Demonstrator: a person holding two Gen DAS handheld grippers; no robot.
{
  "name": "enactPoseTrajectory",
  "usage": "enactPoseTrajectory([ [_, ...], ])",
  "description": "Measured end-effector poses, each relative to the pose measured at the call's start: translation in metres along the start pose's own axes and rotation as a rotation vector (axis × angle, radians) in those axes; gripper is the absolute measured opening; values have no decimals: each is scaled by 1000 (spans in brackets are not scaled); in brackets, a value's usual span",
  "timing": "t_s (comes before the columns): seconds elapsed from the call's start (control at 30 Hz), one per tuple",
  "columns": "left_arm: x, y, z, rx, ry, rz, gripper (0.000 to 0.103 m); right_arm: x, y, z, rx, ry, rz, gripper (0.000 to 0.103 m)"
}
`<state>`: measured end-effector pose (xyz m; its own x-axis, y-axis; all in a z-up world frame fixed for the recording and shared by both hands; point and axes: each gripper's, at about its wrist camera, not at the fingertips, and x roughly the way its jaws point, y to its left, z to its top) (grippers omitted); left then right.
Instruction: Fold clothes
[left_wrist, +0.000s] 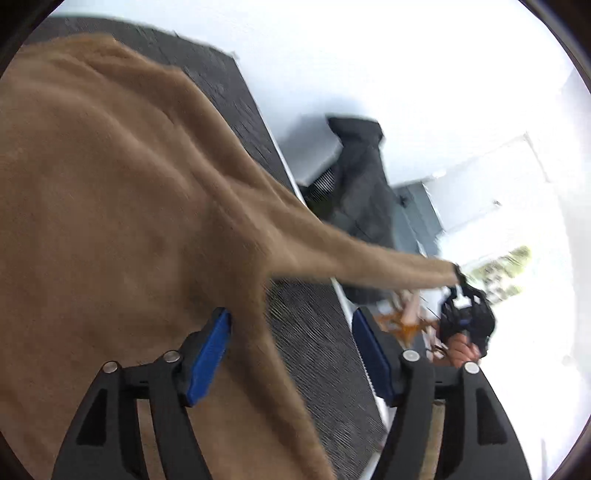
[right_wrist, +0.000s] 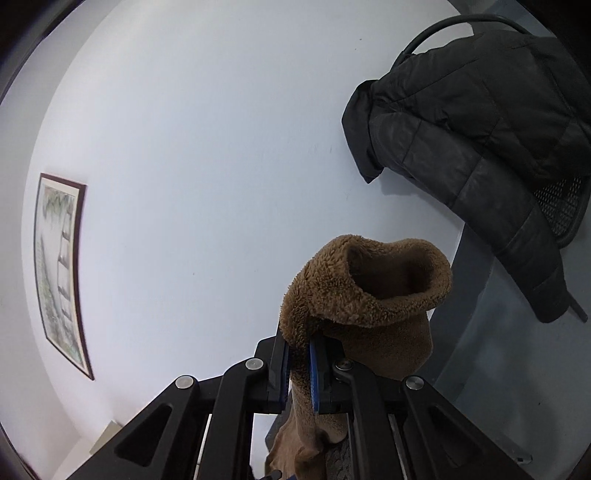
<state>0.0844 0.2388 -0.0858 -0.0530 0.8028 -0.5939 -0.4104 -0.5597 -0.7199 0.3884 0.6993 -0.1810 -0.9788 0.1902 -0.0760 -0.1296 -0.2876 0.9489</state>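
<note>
A brown fleece garment (left_wrist: 110, 192) lies spread over a dark grey textured table (left_wrist: 321, 354) and fills the left of the left wrist view. One sleeve is pulled out taut to the right, up to my right gripper (left_wrist: 460, 275). In the right wrist view my right gripper (right_wrist: 299, 363) is shut on the fleece sleeve cuff (right_wrist: 369, 291), which flops open above the blue pads (right_wrist: 314, 373). My left gripper (left_wrist: 291, 332) is open over the garment's edge, blue pads wide apart, holding nothing.
A black padded jacket (right_wrist: 476, 140) hangs over a mesh office chair (right_wrist: 561, 210) beyond the table; it also shows in the left wrist view (left_wrist: 362, 177). A framed picture (right_wrist: 61, 266) hangs on the white wall. The table's white edge (left_wrist: 280, 155) runs diagonally.
</note>
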Motion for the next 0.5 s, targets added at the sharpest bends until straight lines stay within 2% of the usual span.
enactPoseTrajectory([
  [0.03,-4,4,4,-9,-28,24,79,2,-1,4,15,-7,0,9],
  [0.1,-1,15,14,-51,-55,25,79,6,0,12,37,-19,4,9],
  [0.2,13,20,20,-43,-59,41,79,13,8,18,39,-27,15,9],
  [0.3,43,10,20,-8,18,22,79,24,18,25,27,-30,31,9],
  [0.37,62,-5,15,52,55,36,80,32,27,29,18,-32,36,9],
  [0.43,73,-23,6,150,64,80,88,42,41,36,-4,-34,52,9],
  [0.5,81,-33,1,181,76,84,94,52,57,39,-34,-31,75,9],
])
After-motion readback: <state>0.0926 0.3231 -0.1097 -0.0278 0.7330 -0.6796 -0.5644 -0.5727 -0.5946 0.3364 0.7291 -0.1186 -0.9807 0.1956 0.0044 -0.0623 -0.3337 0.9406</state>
